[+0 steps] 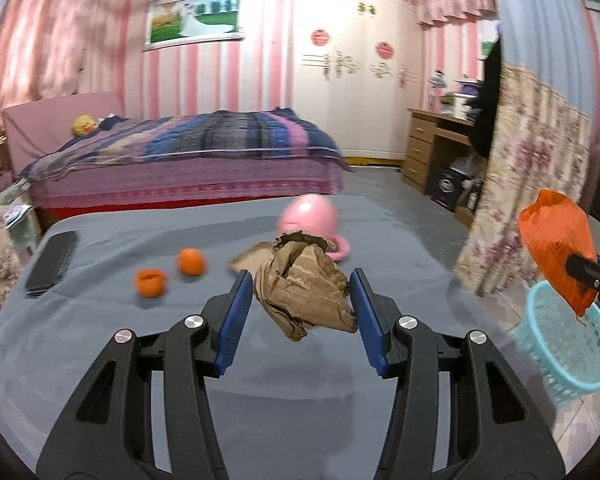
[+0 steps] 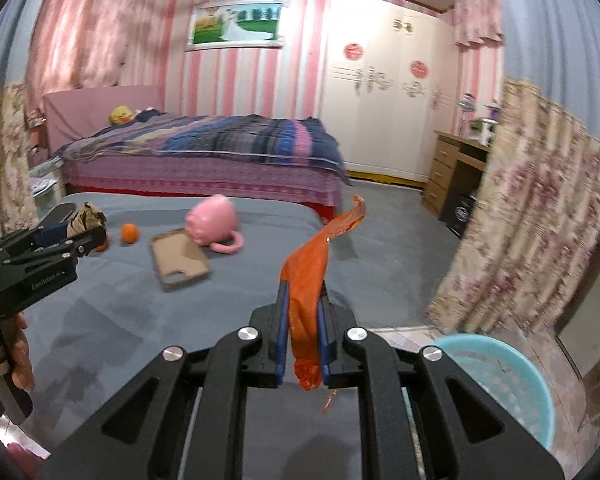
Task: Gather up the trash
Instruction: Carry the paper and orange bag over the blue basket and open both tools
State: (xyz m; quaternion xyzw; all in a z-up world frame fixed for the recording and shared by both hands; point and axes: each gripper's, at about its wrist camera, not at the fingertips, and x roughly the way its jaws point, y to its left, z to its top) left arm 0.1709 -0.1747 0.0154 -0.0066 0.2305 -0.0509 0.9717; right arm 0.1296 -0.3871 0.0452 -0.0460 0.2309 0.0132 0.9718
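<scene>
Left tool (image 1: 300,300) grips crumpled brown paper (image 1: 306,292); right tool (image 2: 302,336) grips orange wrapper (image 2: 310,280); neither binned yet; blue basket (image 2: 516,384) near right; orange peel (image 1: 151,282) remains on counter (image 1: 100,360).

The left tool (image 2: 82,240) body reads roughly "BenRobot AI".

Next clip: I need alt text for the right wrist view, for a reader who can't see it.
The right gripper is shut on an orange bag, held above a grey-covered table with a blue basket at lower right. At left, the left gripper holds crumpled brown paper; an orange, a phone case and a pink cup lie beyond.
</scene>
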